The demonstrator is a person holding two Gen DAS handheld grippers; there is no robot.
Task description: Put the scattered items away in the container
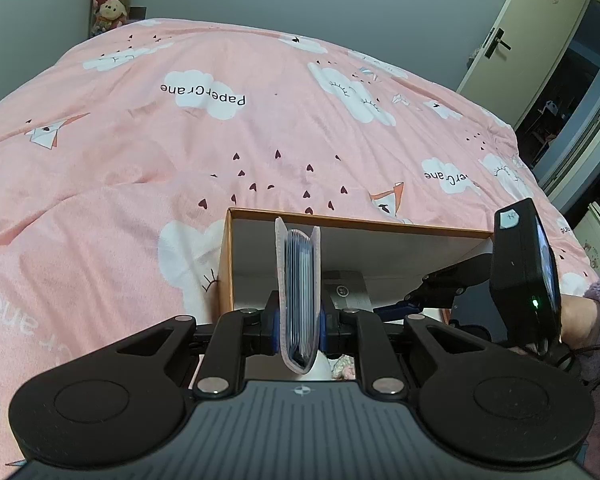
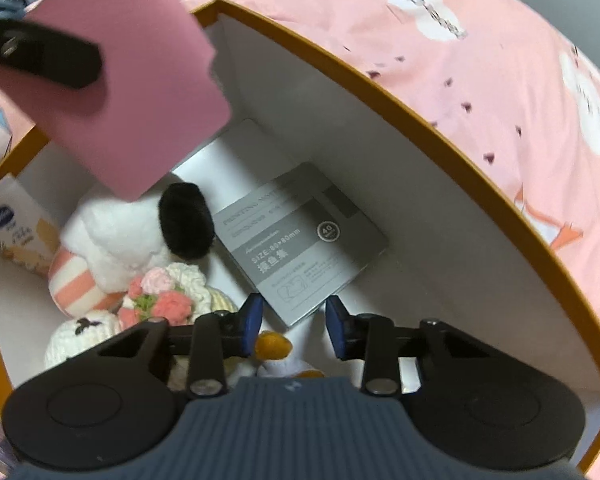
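Two tongs are at work over an orange-rimmed box (image 1: 352,222) that sits on a bed with a pink cloud-print cover (image 1: 260,132). The left tongs (image 1: 299,330) are pinching a pink card holder (image 1: 298,292) with bluish sleeves packed between its covers; it stands upright on edge in the blue pads, above the box's near side. From the right wrist view the same pink card holder (image 2: 140,92) hangs over the box's white interior, a black finger across its face.

The right tongs (image 2: 294,326) are spread apart with nothing between their pads, low inside the box (image 2: 380,92). Just ahead of them a grey flat pack (image 2: 300,236) lies on the floor of the box. To its left sit a white plush with a black ear (image 2: 140,232), a pink-and-white striped ball (image 2: 76,284) and a crocheted flower bunch (image 2: 168,296). An orange and white soft toy (image 2: 274,348), possibly a duck, lies under the tongs.
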